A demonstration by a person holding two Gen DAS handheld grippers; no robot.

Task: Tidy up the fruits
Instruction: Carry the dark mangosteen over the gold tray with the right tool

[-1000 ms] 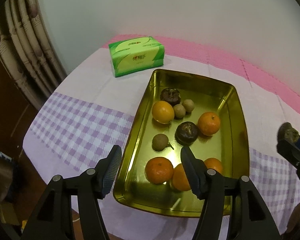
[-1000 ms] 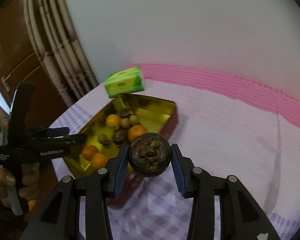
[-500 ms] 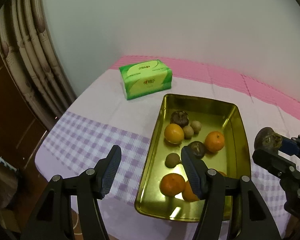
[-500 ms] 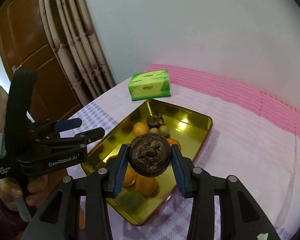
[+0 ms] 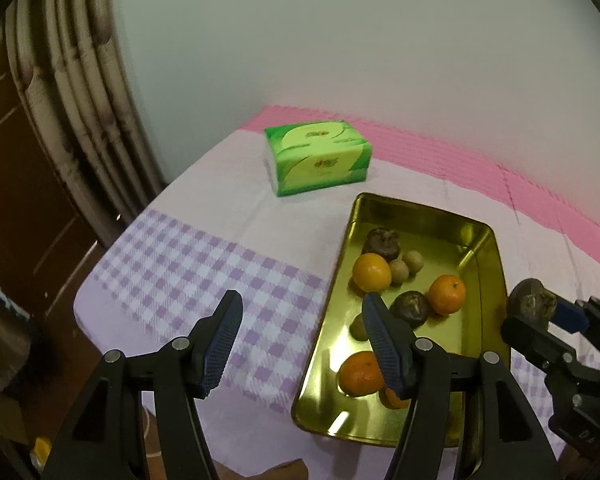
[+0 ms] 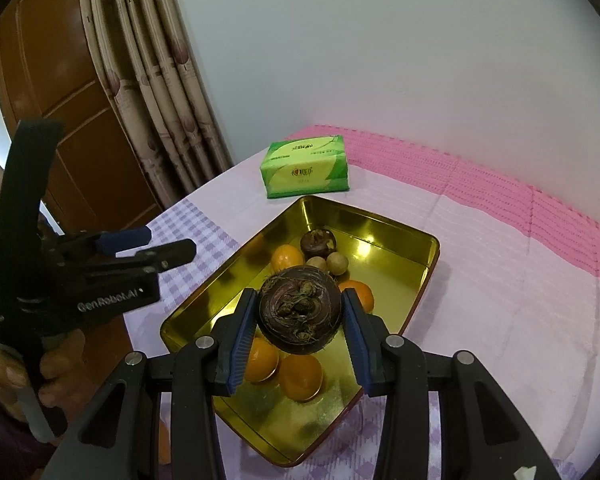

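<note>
A gold metal tray (image 5: pixel 486 280) (image 6: pixel 380 228) lies on the table and holds several oranges (image 5: pixel 372 272), small tan round fruits (image 5: pixel 413 260) and dark brown bulbs (image 5: pixel 411 309). My right gripper (image 6: pixel 300 314) is shut on a dark brown bulb (image 6: pixel 300 309) and holds it in the air above the tray's near half; it also shows in the left wrist view (image 5: pixel 530 306) at the tray's right edge. My left gripper (image 5: pixel 300 336) is open and empty, above the tray's left rim and the checked cloth.
A green tissue pack (image 5: pixel 318 156) (image 6: pixel 305 166) lies behind the tray. The table has a lilac checked cloth (image 5: pixel 204 272) and a pink band (image 6: pixel 500 196) along the wall. Curtains (image 6: pixel 156 80) and a wooden door (image 6: pixel 60 92) stand left, past the table's edge.
Both grippers have risen and drawn back from the table. My right gripper has carried the bulb from beside the tray to above it. The left gripper stays open.
</note>
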